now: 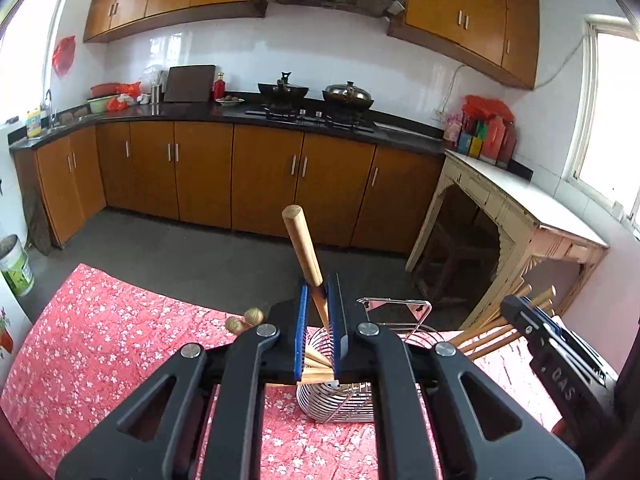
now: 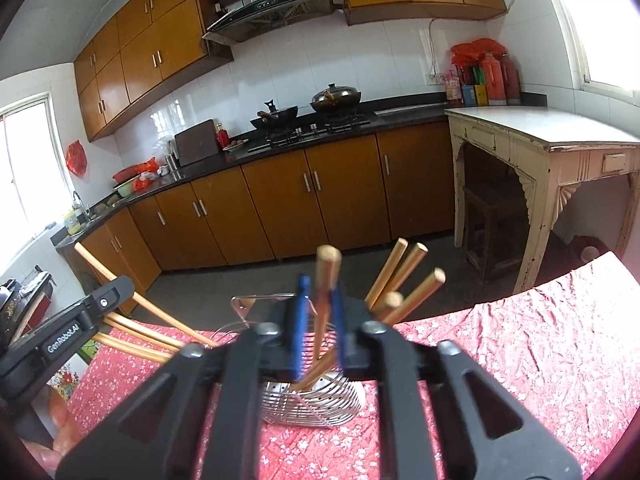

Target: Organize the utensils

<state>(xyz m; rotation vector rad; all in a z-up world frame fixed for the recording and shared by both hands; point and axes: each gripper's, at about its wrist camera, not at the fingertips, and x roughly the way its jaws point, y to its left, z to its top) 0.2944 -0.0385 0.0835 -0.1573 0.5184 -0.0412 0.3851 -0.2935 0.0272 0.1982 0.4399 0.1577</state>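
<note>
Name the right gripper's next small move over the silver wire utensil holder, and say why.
Probably draw the right gripper up and back, with its jaws left apart. The round wooden chopstick between its blue pads looks free of them. Its lower end is already inside the silver wire utensil holder, where other wooden chopsticks lean. A straight retreat should leave it standing.

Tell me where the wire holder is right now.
The wire holder stands on the red floral cloth, just beyond both grippers' fingertips in each wrist view, with wooden chopsticks sticking up from it.

Red floral tablecloth (image 1: 100, 340), wire utensil holder (image 1: 340, 404), 2 walnuts (image 1: 245, 319)
</note>
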